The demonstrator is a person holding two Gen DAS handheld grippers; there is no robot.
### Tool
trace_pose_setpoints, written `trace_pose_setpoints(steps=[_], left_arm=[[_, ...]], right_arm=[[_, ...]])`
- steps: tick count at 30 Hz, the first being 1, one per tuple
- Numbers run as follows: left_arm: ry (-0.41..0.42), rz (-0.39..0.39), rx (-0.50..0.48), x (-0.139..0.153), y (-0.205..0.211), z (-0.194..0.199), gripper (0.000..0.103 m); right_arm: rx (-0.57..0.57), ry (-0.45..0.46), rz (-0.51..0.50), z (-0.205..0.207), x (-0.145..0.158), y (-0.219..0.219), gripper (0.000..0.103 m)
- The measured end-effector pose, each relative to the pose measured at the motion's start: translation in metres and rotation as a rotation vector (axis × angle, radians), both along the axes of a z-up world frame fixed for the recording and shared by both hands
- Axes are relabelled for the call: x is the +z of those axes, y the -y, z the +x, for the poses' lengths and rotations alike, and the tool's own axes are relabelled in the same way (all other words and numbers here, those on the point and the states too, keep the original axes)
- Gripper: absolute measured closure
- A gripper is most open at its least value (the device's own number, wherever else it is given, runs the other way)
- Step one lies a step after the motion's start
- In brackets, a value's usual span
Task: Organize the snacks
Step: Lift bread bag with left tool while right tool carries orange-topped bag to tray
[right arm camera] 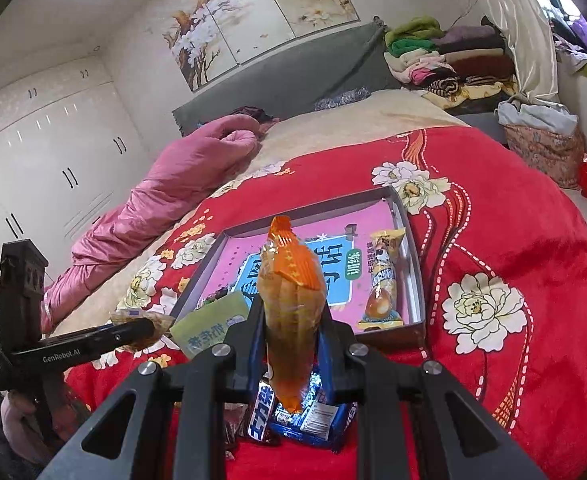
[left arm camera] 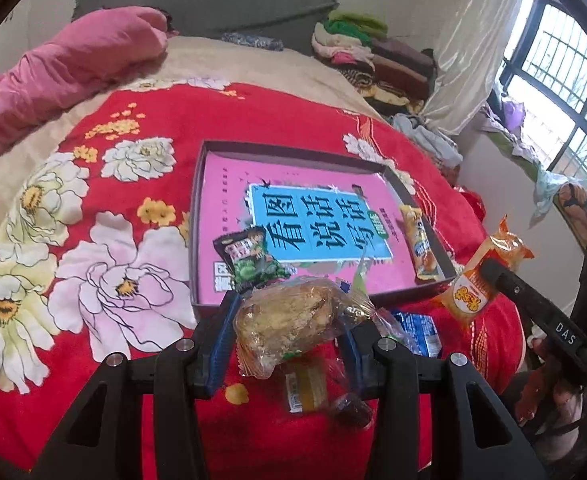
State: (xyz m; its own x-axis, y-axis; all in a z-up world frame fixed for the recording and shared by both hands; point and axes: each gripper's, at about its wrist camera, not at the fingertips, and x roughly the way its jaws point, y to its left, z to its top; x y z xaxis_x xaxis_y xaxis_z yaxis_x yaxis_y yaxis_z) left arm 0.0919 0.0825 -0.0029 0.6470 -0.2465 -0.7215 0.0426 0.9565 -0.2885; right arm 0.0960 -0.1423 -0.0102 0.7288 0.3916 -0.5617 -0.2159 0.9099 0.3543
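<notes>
My left gripper [left arm camera: 289,320] is shut on a clear-wrapped golden pastry [left arm camera: 297,320], held just above the red flowered blanket [left arm camera: 133,184]. Beyond it lies a shallow grey box [left arm camera: 293,151] with a pink book inside. A green snack packet [left arm camera: 253,260] rests at the box's near left corner. A yellow wrapped snack [left arm camera: 419,244] lies along its right side. My right gripper [right arm camera: 291,320] is shut on an orange packet [right arm camera: 289,304], held upright before the box [right arm camera: 417,280]. Blue packets [right arm camera: 313,420] and a chocolate bar [right arm camera: 263,412] lie under it.
A pink quilt [left arm camera: 53,68] is bunched at the bed's left. Folded clothes [left arm camera: 357,48] are piled at the far right by the curtain and window [left arm camera: 553,92]. A pale green packet [right arm camera: 209,328] lies near the box. White wardrobes [right arm camera: 53,140] stand on the left.
</notes>
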Motion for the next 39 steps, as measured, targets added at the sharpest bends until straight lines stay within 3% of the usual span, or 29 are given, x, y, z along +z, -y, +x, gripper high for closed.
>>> trace_pose_setpoints(steps=[18, 25, 39], left_arm=[[0.063, -0.057, 0.068, 0.013, -0.017, 0.020, 0.055], [0.024, -0.117, 0.041, 0.002, -0.009, 0.038, 0.055], [-0.035, -0.150, 0.031, -0.020, 0.002, 0.064, 0.055]], right_arm=[[-0.019, 0.046, -0.001, 0.005, 0.010, 0.003, 0.080], [-0.017, 0.053, -0.003, 0.007, 0.010, 0.001, 0.080], [-0.047, 0.051, -0.008, 0.012, 0.010, 0.008, 0.080]])
